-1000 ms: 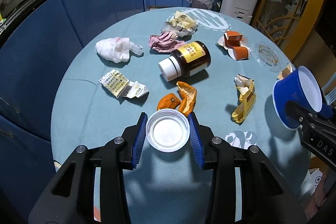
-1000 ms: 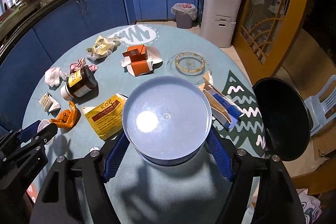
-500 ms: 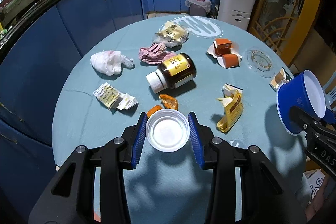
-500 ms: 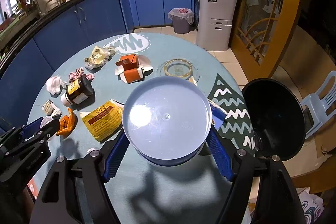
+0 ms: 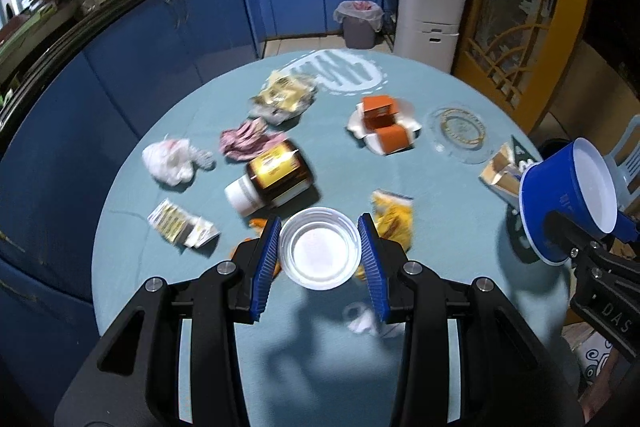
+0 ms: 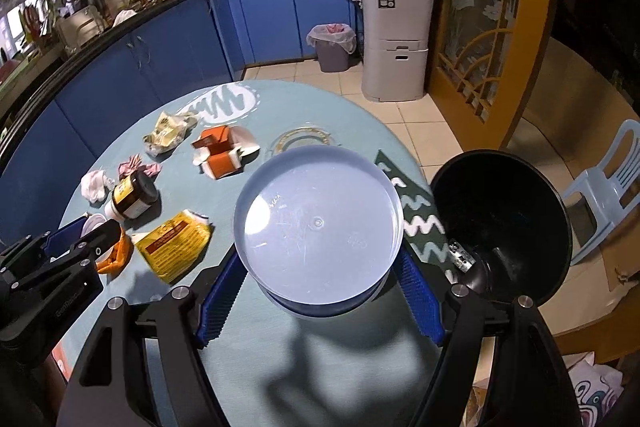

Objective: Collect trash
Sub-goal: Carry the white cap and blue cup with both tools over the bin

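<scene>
My left gripper (image 5: 319, 254) is shut on a small white plastic cup (image 5: 319, 247) and holds it above the round teal table (image 5: 160, 267). My right gripper (image 6: 320, 283) is shut on a blue cup with a white inside (image 6: 318, 235), also seen in the left wrist view (image 5: 568, 203), held above the table's right side. A black trash bin (image 6: 500, 223) stands open just right of the table. Trash on the table: a brown jar (image 5: 272, 179), orange peel (image 6: 116, 255), a yellow wrapper (image 6: 172, 243), an orange carton (image 5: 384, 127), tissues (image 5: 172, 163).
A pill packet (image 5: 180, 225), pink wrapper (image 5: 248, 141), crumpled snack bag (image 5: 280, 95) and clear lid (image 5: 460, 131) lie on the table. A torn box (image 5: 500, 175) sits at its right edge. Blue cabinets (image 5: 160, 39) curve behind. A blue chair (image 6: 604, 179) stands beyond the bin.
Both grippers have risen and pulled back from the table with their cups. The table's trash looks smaller and farther, and the black bin shows more fully in the right wrist view.
</scene>
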The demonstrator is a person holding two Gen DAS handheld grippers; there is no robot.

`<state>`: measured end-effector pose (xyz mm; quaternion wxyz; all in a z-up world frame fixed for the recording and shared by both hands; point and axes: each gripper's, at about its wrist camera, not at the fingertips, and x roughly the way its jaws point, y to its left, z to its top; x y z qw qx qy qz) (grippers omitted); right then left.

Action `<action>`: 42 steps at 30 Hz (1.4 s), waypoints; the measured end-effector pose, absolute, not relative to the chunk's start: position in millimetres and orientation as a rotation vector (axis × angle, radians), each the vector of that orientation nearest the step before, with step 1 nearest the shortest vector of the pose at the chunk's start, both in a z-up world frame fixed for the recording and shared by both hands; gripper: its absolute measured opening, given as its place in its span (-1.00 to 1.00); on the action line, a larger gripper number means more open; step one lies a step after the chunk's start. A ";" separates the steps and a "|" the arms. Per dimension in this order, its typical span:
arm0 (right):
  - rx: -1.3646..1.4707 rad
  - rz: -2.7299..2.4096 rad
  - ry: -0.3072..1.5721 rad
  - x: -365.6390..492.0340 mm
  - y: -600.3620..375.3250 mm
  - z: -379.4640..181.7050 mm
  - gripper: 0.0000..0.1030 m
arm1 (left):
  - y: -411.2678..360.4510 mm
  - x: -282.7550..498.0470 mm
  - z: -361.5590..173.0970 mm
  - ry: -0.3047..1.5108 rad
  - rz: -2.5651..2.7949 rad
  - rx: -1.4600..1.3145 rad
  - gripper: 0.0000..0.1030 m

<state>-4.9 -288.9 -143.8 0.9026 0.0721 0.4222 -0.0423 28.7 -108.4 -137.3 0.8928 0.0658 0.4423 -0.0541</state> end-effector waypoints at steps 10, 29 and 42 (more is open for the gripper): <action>0.198 -0.141 0.859 -10.3 -324.4 -141.2 0.40 | -160.1 35.8 -129.4 0.893 -0.189 0.187 -0.21; 0.296 -0.267 0.839 -17.6 -406.8 -148.2 0.40 | -272.2 48.8 -124.3 0.842 -0.345 0.293 -0.21; 0.352 -0.366 0.843 -20.4 -469.6 -164.2 0.40 | -360.9 58.0 -132.1 0.832 -0.457 0.352 -0.21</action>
